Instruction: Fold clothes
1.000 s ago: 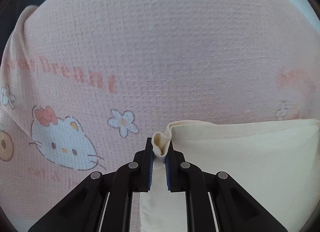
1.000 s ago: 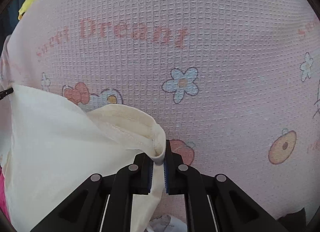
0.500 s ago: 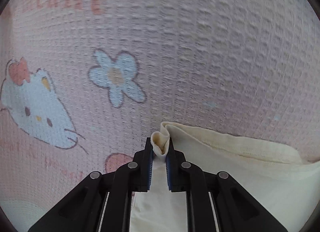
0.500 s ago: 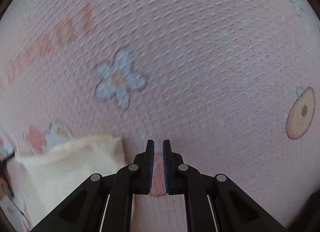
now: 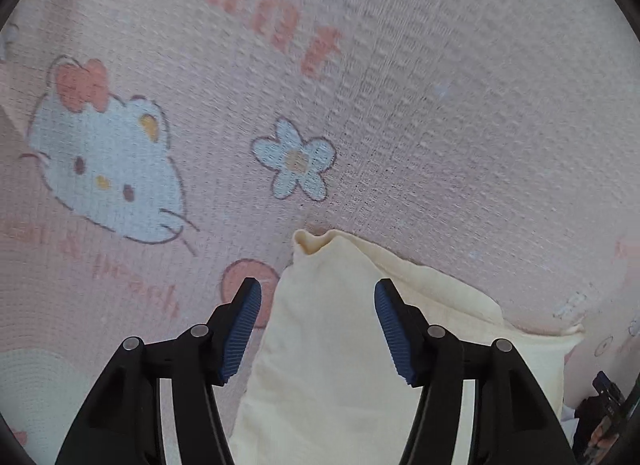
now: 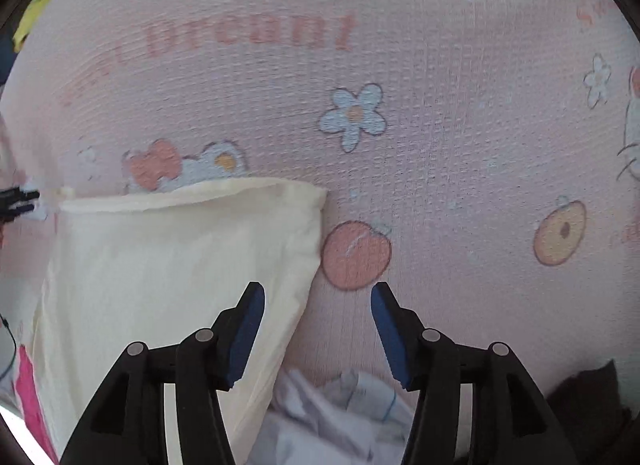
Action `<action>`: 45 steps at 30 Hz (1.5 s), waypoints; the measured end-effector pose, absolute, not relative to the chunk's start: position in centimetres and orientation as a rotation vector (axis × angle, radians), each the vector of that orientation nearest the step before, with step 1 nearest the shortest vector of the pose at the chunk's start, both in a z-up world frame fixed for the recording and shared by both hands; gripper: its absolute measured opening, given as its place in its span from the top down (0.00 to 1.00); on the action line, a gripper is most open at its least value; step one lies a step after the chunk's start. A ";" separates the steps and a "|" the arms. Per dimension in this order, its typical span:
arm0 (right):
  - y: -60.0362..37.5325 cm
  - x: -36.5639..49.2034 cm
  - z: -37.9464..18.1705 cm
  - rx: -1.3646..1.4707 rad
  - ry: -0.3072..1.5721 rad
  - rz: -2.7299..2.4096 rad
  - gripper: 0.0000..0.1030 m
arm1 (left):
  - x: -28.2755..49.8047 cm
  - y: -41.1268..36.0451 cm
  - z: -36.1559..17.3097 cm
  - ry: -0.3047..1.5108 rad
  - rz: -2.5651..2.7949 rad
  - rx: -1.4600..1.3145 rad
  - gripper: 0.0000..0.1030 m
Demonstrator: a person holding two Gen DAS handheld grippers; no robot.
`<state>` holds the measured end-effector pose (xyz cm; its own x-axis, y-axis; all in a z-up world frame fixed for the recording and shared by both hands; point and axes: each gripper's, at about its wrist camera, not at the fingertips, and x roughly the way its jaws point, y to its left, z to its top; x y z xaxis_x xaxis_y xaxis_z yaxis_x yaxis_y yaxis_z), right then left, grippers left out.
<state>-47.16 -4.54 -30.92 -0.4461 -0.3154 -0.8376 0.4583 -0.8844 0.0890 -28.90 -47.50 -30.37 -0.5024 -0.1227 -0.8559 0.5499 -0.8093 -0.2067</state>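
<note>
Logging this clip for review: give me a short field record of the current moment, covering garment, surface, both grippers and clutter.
garment: cream cotton cloth, folded, lying flat
surface: pink waffle-weave blanket with cartoon cat and flower prints
left gripper: open, cloth corner between its jaws, not pinched
right gripper: open, over the cloth's right edge
clutter: crumpled white fabric near the right gripper
</note>
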 end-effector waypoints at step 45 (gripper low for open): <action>-19.7 -50.1 -37.7 1.320 0.069 -2.144 0.88 | -37.6 -36.0 -40.0 0.377 -2.494 1.471 0.88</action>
